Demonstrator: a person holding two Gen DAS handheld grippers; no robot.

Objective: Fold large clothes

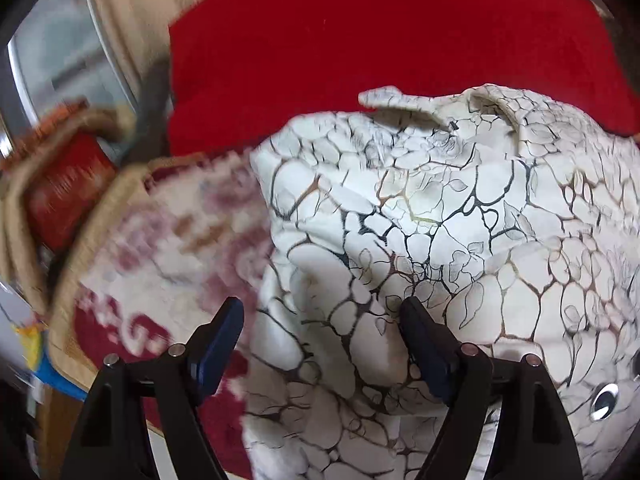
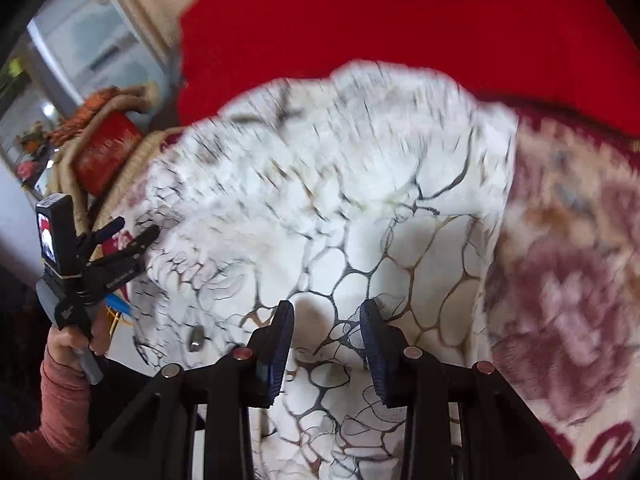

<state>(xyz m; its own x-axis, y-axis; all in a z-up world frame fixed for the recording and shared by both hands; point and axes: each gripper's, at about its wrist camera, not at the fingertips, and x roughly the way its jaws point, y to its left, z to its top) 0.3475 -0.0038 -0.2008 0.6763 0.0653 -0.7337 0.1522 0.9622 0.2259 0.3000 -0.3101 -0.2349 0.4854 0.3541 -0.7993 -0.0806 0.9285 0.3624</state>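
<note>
The white crackle-print garment [image 1: 440,220] lay bunched on the floral blanket [image 1: 168,240] below the red cushion [image 1: 380,40], and with the left gripper [image 1: 322,320] and right gripper [image 2: 327,320] both agape, gripping nothing, the loose folds could have slumped apart.

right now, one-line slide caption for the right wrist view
Right gripper jaws open over a white crackle-print garment on a floral blanket.

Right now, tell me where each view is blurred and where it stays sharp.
Left wrist view: the patterned garment is sharp, while the floral blanket at left smears with motion. Right wrist view: the garment's far edge streaks, but cloth near the right gripper is crisp. Both views bend at the rim and darken in the corners.
</note>
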